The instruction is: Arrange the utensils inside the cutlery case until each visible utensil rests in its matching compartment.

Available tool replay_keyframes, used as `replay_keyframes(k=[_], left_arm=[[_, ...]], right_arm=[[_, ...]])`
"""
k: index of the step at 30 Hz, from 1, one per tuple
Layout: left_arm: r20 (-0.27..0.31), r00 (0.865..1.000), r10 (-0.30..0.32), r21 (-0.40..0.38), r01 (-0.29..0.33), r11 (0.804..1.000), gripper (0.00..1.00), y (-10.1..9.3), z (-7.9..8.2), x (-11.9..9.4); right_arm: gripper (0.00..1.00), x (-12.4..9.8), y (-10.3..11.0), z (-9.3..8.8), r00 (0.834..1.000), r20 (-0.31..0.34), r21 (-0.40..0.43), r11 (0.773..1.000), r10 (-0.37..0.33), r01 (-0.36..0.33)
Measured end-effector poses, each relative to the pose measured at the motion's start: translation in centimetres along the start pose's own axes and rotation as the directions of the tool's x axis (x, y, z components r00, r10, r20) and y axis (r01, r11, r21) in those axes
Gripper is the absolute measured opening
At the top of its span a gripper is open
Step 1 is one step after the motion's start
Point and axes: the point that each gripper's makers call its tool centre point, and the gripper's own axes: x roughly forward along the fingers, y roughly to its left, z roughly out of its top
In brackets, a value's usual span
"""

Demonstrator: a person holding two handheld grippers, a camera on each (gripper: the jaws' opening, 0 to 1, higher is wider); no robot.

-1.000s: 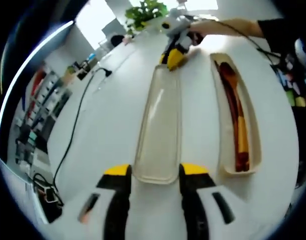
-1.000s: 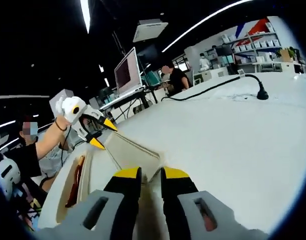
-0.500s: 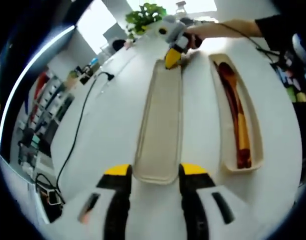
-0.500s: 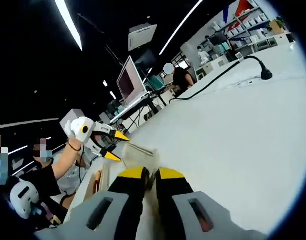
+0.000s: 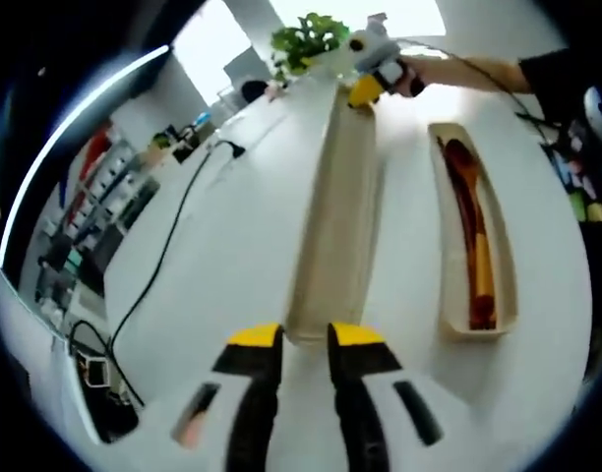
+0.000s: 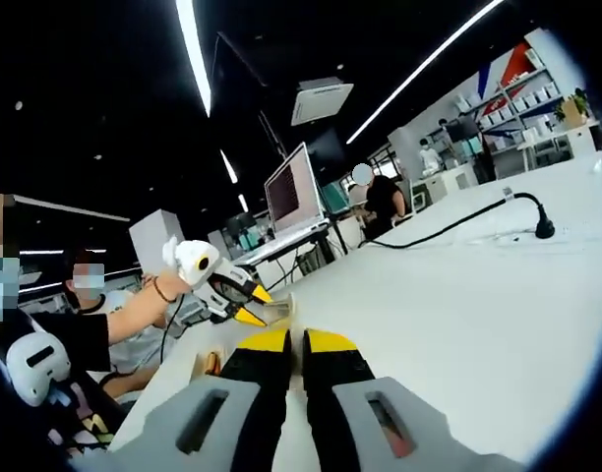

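A long, empty beige tray runs away from me across the white table. My left gripper is shut on its near end. At the far end, my right gripper pinches the tray, held by a person's hand. To the right lies a second beige tray holding a brown wooden spoon. In the right gripper view, my right gripper has its jaws nearly together and the tray is seen almost edge-on. The left gripper holds its other end.
A black cable snakes along the table's left side to a small device near the edge. A green plant stands at the far end. Beyond the table are a cable plug, a monitor and seated people.
My left jaws have closed in from wide apart onto the tray's near end. The tray now looks narrower, as if tipped. The right gripper's jaws have drawn closer together.
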Motion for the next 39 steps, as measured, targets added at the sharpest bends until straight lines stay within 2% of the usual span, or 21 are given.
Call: replay_keyframes(k=[4, 9, 13, 14, 16, 21, 22, 23, 24, 26, 28, 30, 32, 34, 35, 36, 39], left_arm=[[0.030, 1.000, -0.002, -0.059, 0.004, 0.998, 0.15, 0.3, 0.1, -0.3], [0.048, 0.999, 0.006, -0.086, -0.002, 0.996, 0.13, 0.1, 0.4, -0.4], [0.058, 0.998, 0.013, -0.078, -0.008, 0.997, 0.12, -0.1, 0.5, -0.5], [0.059, 0.998, 0.017, -0.076, -0.012, 0.997, 0.11, -0.1, 0.5, -0.6], [0.070, 0.997, 0.019, -0.084, -0.013, 0.996, 0.09, 0.0, 0.6, -0.8], [0.103, 0.994, 0.019, -0.110, -0.008, 0.994, 0.07, -0.4, 0.7, -1.0], [0.104, 0.994, 0.023, -0.107, -0.012, 0.994, 0.07, -0.5, 0.7, -1.1], [0.106, 0.994, 0.024, -0.101, -0.013, 0.995, 0.06, -0.7, 0.7, -1.1], [0.108, 0.994, 0.023, -0.098, -0.013, 0.995, 0.06, -0.9, 0.7, -1.2], [0.115, 0.993, 0.018, -0.092, -0.007, 0.996, 0.06, -1.2, 0.7, -1.5], [0.126, 0.992, 0.013, -0.103, 0.000, 0.995, 0.07, -1.4, 0.8, -1.7], [0.135, 0.991, 0.011, -0.114, 0.004, 0.993, 0.07, -1.5, 0.9, -1.8], [0.139, 0.990, 0.009, -0.125, 0.008, 0.992, 0.07, -1.5, 0.8, -1.8], [0.141, 0.990, 0.014, -0.134, 0.005, 0.991, 0.07, -1.3, 0.6, -1.9], [0.144, 0.990, 0.011, -0.139, 0.009, 0.990, 0.08, -1.4, 0.5, -2.0], [0.147, 0.989, 0.007, -0.143, 0.014, 0.990, 0.09, -1.4, 0.4, -2.1], [0.192, 0.981, -0.034, -0.175, 0.068, 0.982, 0.12, -2.0, 0.7, -2.9]], right_arm=[[0.02, 0.1, 0.7, 0.1, 1.000, 0.002, -0.040, 0.999, 0.009, -0.008], [0.02, 0.0, 1.1, 0.0, 1.000, -0.002, -0.102, 0.995, 0.010, -0.010], [0.02, -0.1, 2.0, 0.7, 1.000, 0.004, -0.235, 0.972, 0.007, -0.006], [0.02, 0.0, 2.6, 0.9, 1.000, 0.002, -0.286, 0.958, 0.010, -0.009], [0.02, 0.0, 3.8, 1.5, 1.000, -0.004, -0.409, 0.912, 0.014, -0.014], [0.02, 0.0, 5.6, 2.5, 1.000, -0.015, -0.550, 0.835, 0.014, -0.020], [0.02, 0.0, 6.0, 2.5, 1.000, -0.017, -0.556, 0.831, 0.019, -0.025], [0.02, 0.0, 6.1, 2.7, 1.000, -0.015, -0.581, 0.814, 0.013, -0.019], [0.02, 0.0, 6.4, 2.8, 1.000, -0.021, -0.585, 0.811, 0.015, -0.025], [0.02, 0.0, 7.1, 3.0, 0.999, -0.029, -0.627, 0.778, 0.020, -0.034], [0.02, -0.1, 7.5, 3.2, 0.999, -0.033, -0.632, 0.774, 0.027, -0.041], [0.02, -0.2, 7.8, 3.4, 0.999, -0.032, -0.657, 0.752, 0.024, -0.039], [0.02, -0.4, 8.2, 4.0, 1.000, -0.017, -0.696, 0.718, 0.021, -0.027], [0.02, -0.6, 8.7, 4.2, 1.000, -0.012, -0.717, 0.697, 0.028, -0.028], [0.02, -0.7, 9.1, 4.3, 0.999, -0.019, -0.735, 0.677, 0.036, -0.038], [0.02, -0.8, 9.5, 4.4, 0.999, -0.023, -0.762, 0.647, 0.039, -0.043], [0.02, -0.9, 10.3, 4.2, 0.998, -0.044, -0.794, 0.605, 0.048, -0.064]])
